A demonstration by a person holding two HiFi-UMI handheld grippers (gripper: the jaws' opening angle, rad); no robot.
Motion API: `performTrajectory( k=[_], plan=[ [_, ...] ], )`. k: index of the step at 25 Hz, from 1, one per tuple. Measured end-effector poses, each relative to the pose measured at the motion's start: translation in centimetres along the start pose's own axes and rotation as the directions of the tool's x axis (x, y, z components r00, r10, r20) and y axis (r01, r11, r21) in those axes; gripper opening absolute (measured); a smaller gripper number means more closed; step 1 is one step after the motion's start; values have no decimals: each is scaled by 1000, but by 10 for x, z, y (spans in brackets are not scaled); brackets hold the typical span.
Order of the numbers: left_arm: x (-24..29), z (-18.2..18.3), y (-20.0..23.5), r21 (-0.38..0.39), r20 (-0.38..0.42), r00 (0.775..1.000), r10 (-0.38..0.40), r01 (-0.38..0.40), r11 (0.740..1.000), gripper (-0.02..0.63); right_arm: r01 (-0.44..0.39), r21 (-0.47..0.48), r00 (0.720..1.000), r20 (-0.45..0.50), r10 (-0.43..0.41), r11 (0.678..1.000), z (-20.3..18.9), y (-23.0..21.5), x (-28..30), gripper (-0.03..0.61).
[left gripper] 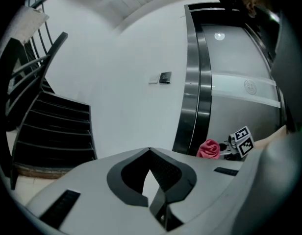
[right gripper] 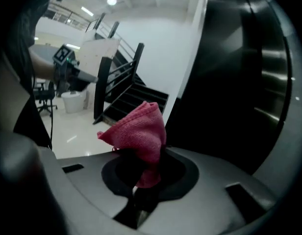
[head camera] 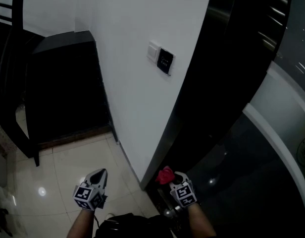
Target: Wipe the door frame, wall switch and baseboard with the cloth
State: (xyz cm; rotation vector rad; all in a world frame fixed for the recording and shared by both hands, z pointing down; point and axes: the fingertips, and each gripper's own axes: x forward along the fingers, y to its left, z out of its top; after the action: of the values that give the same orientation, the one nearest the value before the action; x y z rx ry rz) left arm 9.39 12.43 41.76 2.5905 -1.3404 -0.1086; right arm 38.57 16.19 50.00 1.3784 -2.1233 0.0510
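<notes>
A crumpled red cloth is clamped in my right gripper, which is shut on it. In the head view this gripper holds the cloth low down, at the foot of the dark door frame. My left gripper hovers over the floor tiles to the left of the white wall's corner, shut with nothing in it. A white wall switch and a black panel sit higher on the wall. The left gripper view also shows the cloth against the frame.
A dark staircase with a black railing stands left of the wall. Glossy cream floor tiles lie below. A glass door with a pale band is right of the frame. A waste bin and an office chair stand far off.
</notes>
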Motion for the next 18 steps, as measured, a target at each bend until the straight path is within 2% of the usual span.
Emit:
performTrajectory(
  k=[3, 7, 10, 18],
  plan=[
    [-15, 17, 15, 40, 50, 998, 44, -46, 998, -9, -10, 125, 986, 165, -11, 992, 32, 10, -8, 60],
    [-28, 32, 28, 36, 92, 994, 56, -60, 998, -9, -23, 218, 958, 283, -40, 976, 68, 5, -9, 60],
    [-35, 38, 39, -7, 127, 989, 74, -74, 997, -9, -56, 254, 950, 312, -27, 966, 81, 7, -5, 60],
    [-72, 43, 94, -32, 168, 971, 171, -168, 985, -9, -131, 234, 940, 338, 46, 963, 122, 33, 45, 60]
  ],
)
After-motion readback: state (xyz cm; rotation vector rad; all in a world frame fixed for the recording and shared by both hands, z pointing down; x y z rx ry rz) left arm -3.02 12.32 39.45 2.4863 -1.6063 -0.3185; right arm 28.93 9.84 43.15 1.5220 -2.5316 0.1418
